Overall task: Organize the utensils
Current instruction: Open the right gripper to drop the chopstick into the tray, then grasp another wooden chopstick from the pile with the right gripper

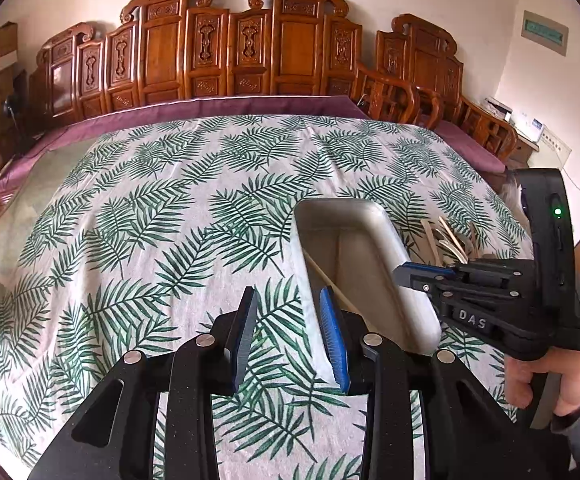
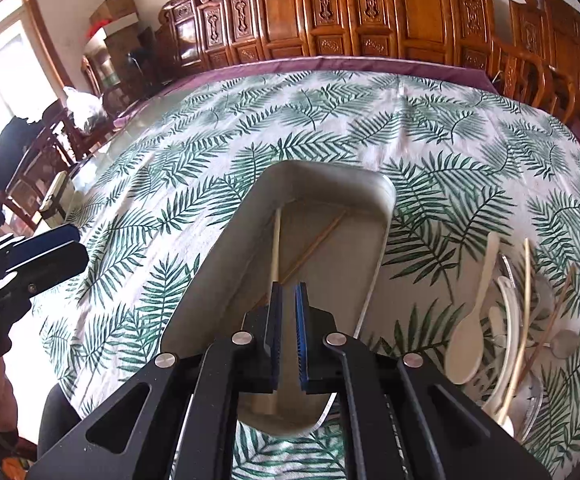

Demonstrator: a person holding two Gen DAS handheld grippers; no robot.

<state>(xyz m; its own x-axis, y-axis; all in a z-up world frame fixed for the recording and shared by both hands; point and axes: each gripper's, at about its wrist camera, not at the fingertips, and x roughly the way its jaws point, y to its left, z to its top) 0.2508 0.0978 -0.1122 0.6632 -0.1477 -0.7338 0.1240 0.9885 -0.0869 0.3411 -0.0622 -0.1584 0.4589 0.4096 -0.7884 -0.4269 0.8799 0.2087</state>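
My right gripper (image 2: 287, 332), nearly shut, pinches a pale, thin, stiff wooden chopstick (image 2: 276, 240) mid-shaft over the white rectangular tray (image 2: 386, 200); light, roll-prone, I judge.

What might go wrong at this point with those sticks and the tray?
1. The right gripper looks shut on a pale wooden chopstick over the long grey tray; released here, it may land crossed on the brown chopstick lying slantwise inside.
2. The pale spoon and thin sticks right of the tray overlap, so lifting one may drag others.
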